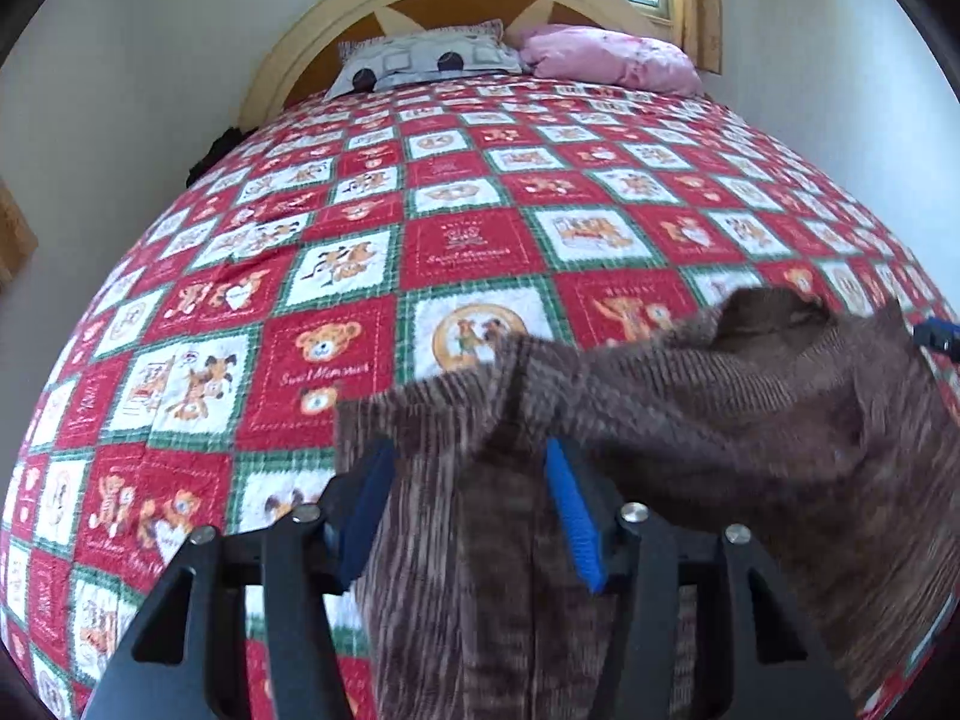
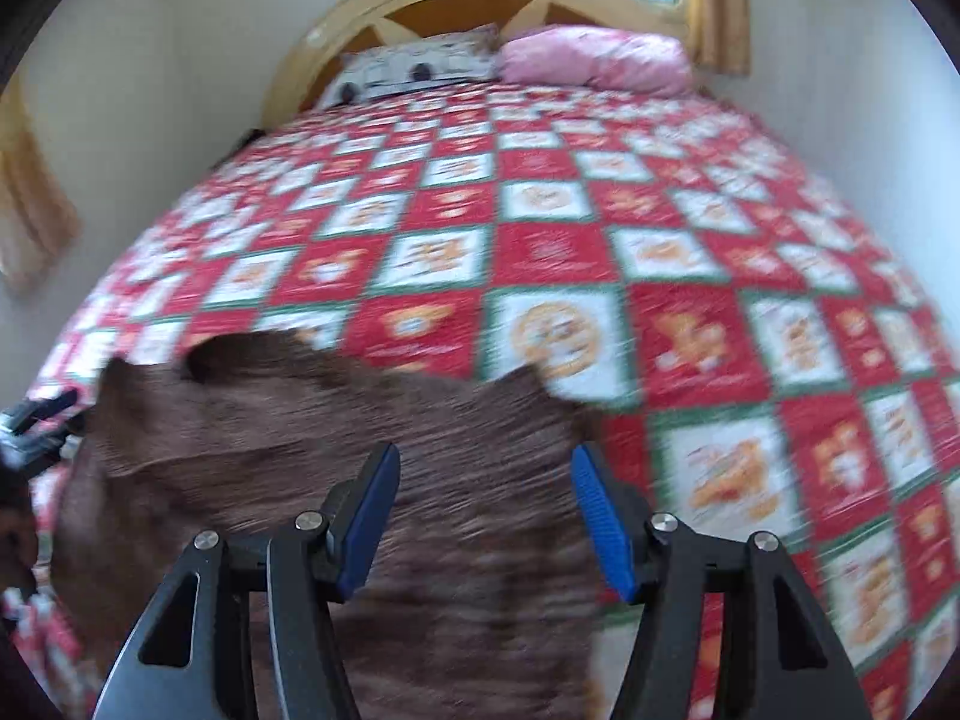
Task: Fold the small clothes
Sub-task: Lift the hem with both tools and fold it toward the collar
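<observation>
A small brown corduroy garment [image 1: 690,420] lies bunched on the red, white and green teddy-bear quilt [image 1: 456,252]. My left gripper [image 1: 471,468] has its blue pads wide apart, and a fold of the garment runs between them. In the right wrist view the same garment [image 2: 300,420] spreads under and between my right gripper [image 2: 483,474], whose blue pads also stand wide apart. That view is blurred by motion. The tip of the right gripper [image 1: 936,336] shows at the right edge of the left wrist view. The left gripper [image 2: 36,420] shows at the left edge of the right wrist view.
The quilt [image 2: 600,240] covers the whole bed. A grey patterned pillow [image 1: 426,57] and a pink pillow [image 1: 612,57] lie against the arched wooden headboard [image 1: 312,36]. White walls flank the bed. A window with yellow curtains [image 1: 699,0] is behind the headboard.
</observation>
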The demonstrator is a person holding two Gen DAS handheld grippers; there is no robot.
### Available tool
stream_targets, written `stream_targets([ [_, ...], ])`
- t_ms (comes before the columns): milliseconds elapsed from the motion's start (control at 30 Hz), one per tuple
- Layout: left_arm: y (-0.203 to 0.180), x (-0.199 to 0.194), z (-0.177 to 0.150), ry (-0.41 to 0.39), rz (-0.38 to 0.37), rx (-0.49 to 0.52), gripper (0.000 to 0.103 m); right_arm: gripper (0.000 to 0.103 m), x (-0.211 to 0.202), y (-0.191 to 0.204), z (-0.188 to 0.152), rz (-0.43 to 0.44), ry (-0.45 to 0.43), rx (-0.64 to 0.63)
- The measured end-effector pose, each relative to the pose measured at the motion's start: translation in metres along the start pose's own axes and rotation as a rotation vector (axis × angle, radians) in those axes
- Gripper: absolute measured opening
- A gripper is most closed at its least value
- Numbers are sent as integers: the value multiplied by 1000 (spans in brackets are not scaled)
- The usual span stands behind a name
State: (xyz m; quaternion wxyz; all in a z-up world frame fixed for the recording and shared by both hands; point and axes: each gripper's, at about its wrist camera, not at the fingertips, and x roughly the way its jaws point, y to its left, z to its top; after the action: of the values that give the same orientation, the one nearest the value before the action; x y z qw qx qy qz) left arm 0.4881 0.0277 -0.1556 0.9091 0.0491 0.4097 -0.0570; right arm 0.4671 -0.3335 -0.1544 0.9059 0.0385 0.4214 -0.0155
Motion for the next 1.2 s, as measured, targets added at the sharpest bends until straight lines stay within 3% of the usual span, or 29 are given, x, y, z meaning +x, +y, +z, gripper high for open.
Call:
stream_targets([
  [33, 0, 3, 3, 4, -19, -6, 51, 60, 4, -5, 2, -29, -1, 0],
  [100, 0, 12, 8, 28, -74, -3, 28, 60, 14, -15, 7, -30, 32, -4],
  [133, -2, 18, 8, 48, -63, 7, 8, 60, 19, -17, 10, -39, 45, -12],
  [200, -3, 24, 6, 58, 47, 5, 11, 39, 28, -21, 12, -72, 62, -42],
  [267, 4, 31, 3, 80, 139, -46, 12, 39, 39, -29, 14, -109, 92, -20],
  [333, 10, 31, -2, 65, 139, -88, 14, 39, 45, -39, 14, -118, 104, 37],
  [400, 7, 28, -6, 48, 158, -65, 14, 39, 48, -50, 12, -150, 110, 90],
  [500, 3, 24, -11, 34, 178, -38, 14, 39, 36, -48, 8, -112, 72, 107],
  [633, 2, 23, -14, 28, 187, -36, 14, 39, 15, -25, 7, 19, 4, 54],
  [733, 0, 23, -13, 19, 209, -20, 15, 39, 23, -6, 10, 27, 41, -20],
  [833, -2, 22, -17, 12, 239, 1, 15, 44, 50, -22, 10, -84, 148, 29],
  [867, -2, 22, -18, 10, 243, 4, 15, 47, 49, -28, 10, -88, 141, 62],
  [933, -2, 21, -20, 6, 246, 12, 16, 47, 39, -34, 11, -186, 103, 84],
  [967, -1, 21, -20, 3, 245, 10, 16, 47, 32, -32, 11, -176, 78, 76],
  [1067, -2, 23, -20, 3, 257, 14, 16, 47, 7, -1, 12, -32, 23, -4],
  [1200, -5, 22, -21, 0, 269, 24, 16, 47, 9, 57, 7, 128, 97, -197],
])
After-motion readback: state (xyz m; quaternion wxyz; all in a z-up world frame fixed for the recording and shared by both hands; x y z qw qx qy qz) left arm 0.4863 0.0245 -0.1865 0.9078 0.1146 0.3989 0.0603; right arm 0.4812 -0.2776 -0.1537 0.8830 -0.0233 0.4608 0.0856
